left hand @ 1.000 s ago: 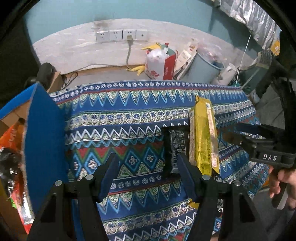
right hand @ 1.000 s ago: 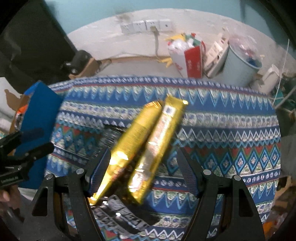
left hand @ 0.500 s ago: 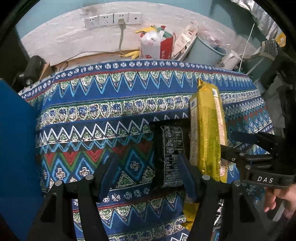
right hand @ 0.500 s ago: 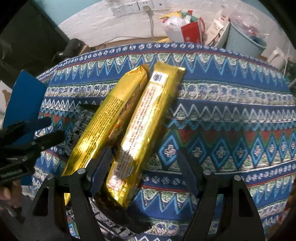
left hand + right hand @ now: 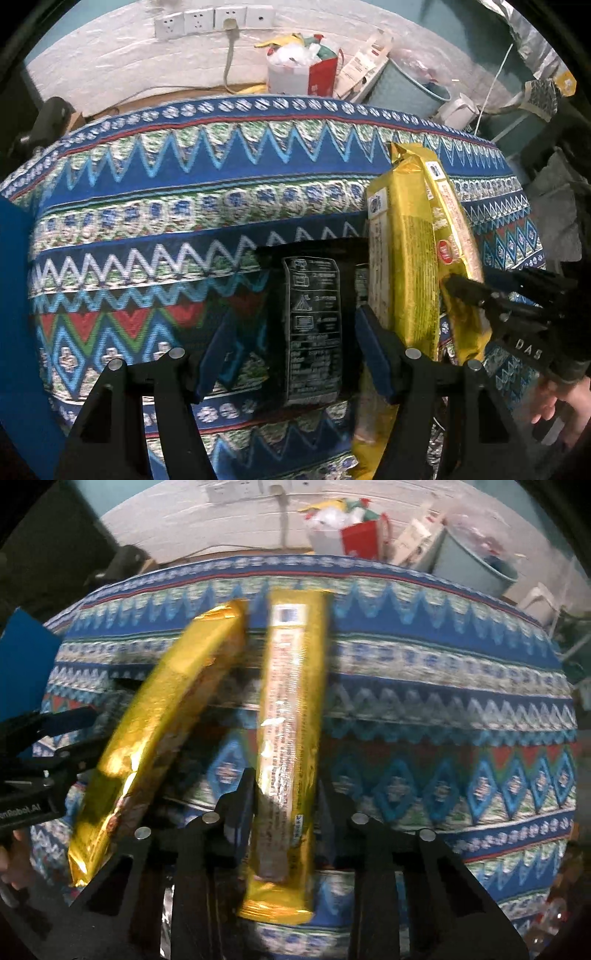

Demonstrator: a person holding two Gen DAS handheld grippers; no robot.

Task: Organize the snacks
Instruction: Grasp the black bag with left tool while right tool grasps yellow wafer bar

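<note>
On the patterned cloth (image 5: 177, 206) of the worktop, your right tongs (image 5: 286, 794) are now pinching the right-hand gold snack pack (image 5: 288, 746) near its lower end. A second ago those pads stood wide, straddling both gold packs with nothing gripped. That pack then lay slanted, touching its twin; now it runs nearly straight up the right wrist view, with a gap opened to the left gold pack (image 5: 159, 731), which stays slanted on the cloth.

Your left tongs (image 5: 288, 354) are spread about as before, pinching nothing. A black snack pack (image 5: 314, 332) lies flat on the cloth between the pads; I can't tell whether either pad touches it. A second ago it sat just ahead of the right pad, and the view was further back from the cloth. The black pack lies just left of the left gold pack.

Readable text: "DAS" on the right tongs' body in the left wrist view; "...nRobot.AI" on the left tongs' body in the right wrist view. White printed panel with small icons on the black pack, and a barcode square on each gold pack, are too small to read.
</note>
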